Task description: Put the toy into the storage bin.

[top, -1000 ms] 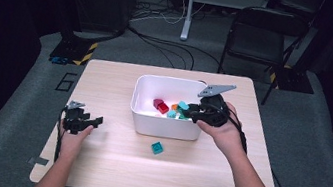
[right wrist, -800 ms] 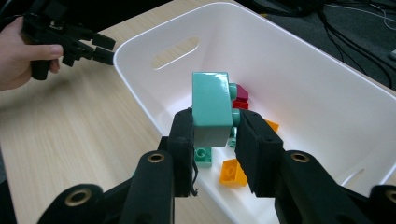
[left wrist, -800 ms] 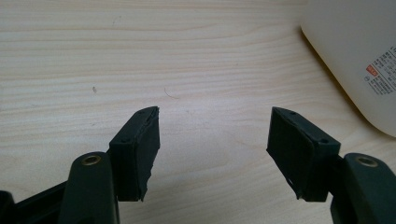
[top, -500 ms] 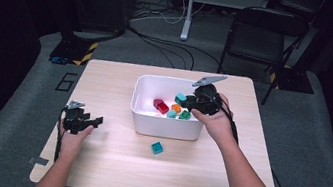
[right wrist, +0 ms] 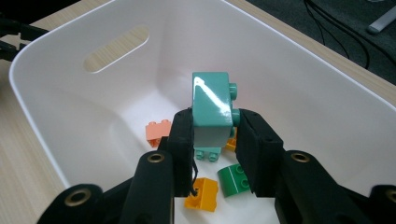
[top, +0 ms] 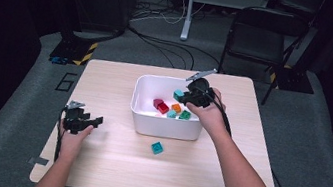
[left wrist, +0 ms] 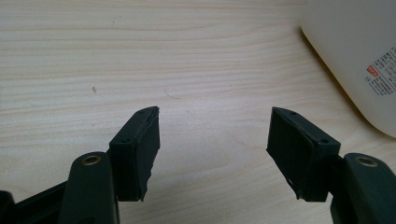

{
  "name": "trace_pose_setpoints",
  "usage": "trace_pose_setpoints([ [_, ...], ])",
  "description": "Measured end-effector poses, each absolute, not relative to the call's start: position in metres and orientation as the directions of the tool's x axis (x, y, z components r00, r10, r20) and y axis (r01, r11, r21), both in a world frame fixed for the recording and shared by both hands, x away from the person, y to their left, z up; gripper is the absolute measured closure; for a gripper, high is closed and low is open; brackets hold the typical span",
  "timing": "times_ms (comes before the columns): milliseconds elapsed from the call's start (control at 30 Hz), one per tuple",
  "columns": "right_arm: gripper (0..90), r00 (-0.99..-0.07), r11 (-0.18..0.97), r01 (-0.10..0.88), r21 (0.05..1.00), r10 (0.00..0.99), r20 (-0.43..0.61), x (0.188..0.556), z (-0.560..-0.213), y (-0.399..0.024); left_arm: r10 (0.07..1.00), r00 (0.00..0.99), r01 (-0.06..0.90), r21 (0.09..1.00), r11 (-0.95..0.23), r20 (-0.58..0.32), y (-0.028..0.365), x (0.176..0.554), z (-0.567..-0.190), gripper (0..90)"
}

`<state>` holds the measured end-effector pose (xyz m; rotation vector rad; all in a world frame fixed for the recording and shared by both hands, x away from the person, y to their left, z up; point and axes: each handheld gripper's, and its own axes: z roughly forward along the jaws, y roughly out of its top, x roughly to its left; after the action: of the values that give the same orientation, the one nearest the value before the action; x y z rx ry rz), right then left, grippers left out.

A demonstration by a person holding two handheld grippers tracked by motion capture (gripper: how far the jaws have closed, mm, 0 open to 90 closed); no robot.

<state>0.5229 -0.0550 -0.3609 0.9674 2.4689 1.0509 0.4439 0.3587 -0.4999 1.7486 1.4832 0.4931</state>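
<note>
On the wooden table [top: 107,165] stands a white bin [top: 164,123] holding several small bricks (red, orange, green). Above its inside, the right gripper [right wrist: 212,135] has its jaws clamped on a teal brick [right wrist: 212,100]. The left gripper [left wrist: 212,149] rests near the table's left edge, its jaws wide apart with nothing between them. Another teal brick [top: 157,148] lies just before the bin.

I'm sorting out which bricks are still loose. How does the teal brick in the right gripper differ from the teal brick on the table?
The held teal brick is clamped between the right gripper's jaws, lifted above the white bin; the teal brick on the table lies free on the wood in front of the bin. The held one has its studs pointing sideways; the other's pose is too small to tell. Both are teal.
</note>
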Motion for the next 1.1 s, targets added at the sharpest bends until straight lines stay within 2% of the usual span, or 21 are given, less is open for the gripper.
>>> trace_pose_setpoints([
  [233, 66.4, -0.729, 0.529, 0.487, 0.695, 0.685, -0.01, 0.535, -0.366, -0.044, 0.951, 0.247, 0.647, 0.762, -0.017, -0.188, 0.36, 0.444, -0.5, 34.0],
  [467, 60.0, -0.73, 0.529, 0.489, 0.693, 0.684, -0.007, 0.535, -0.367, -0.044, 0.95, 0.246, 0.649, 0.76, -0.017, -0.19, 0.36, 0.444, -0.5, 34.0],
  [700, 50.8, -0.734, 0.512, 0.469, 0.719, 0.679, -0.004, 0.519, -0.364, -0.05, 0.948, 0.255, 0.652, 0.758, -0.024, -0.19, 0.358, 0.443, -0.5, 35.5],
  [967, 47.9, -0.732, 0.479, 0.425, 0.768, 0.681, -0.02, 0.495, -0.36, -0.065, 0.936, 0.299, 0.635, 0.771, -0.051, -0.185, 0.344, 0.439, -0.495, 39.3],
  [1100, 47.5, -0.739, 0.444, 0.426, 0.788, 0.673, 0.02, 0.486, -0.355, -0.074, 0.925, 0.332, 0.624, 0.779, -0.067, -0.186, 0.334, 0.435, -0.489, 41.9],
])
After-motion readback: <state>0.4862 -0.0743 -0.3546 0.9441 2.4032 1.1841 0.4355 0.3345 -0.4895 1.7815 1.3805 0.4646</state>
